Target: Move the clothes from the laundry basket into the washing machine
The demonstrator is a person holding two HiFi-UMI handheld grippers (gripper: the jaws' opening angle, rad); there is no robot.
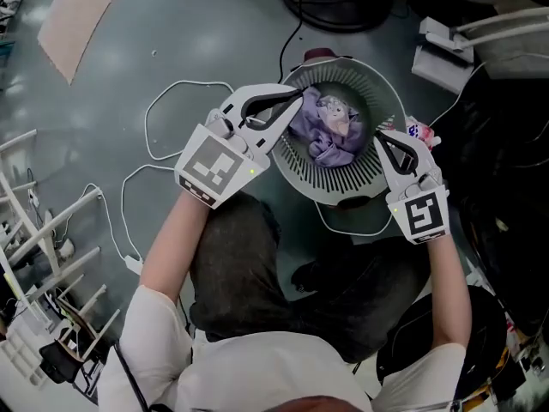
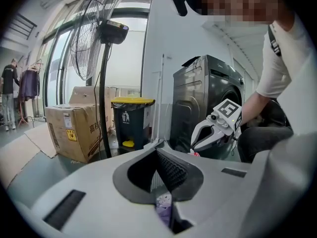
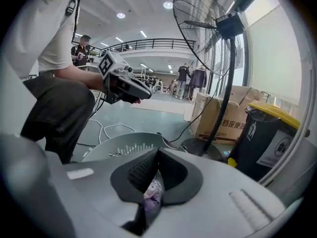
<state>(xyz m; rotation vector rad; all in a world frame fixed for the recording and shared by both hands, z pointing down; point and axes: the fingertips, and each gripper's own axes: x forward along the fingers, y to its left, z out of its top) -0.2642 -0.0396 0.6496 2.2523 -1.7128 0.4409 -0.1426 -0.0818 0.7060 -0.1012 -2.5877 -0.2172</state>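
Left gripper (image 1: 298, 95) and right gripper (image 1: 378, 136) hover clenched, holding nothing, over the laundry basket (image 1: 343, 189). The crumpled lavender garment (image 1: 330, 127) looks soft and light, so pinch a raised fold.

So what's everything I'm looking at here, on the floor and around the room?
laundry basket: one, pale grey, on the floor in front of the crouching person
clothes: one bundle, lilac, inside the basket
washing machine: one, dark grey, on the person's right
standing fan: one, black, beyond the basket
bin: one, dark with a yellow lid, near the fan
cardboard box: one, brown, left of the bin
cables: a few, white, looped on the floor left of the basket
bystanders: several, dark clothing, far back in the hall
left hand-held gripper: one, white and grey, jaws together over the basket's left rim
right hand-held gripper: one, same colours, jaws together at the basket's right rim
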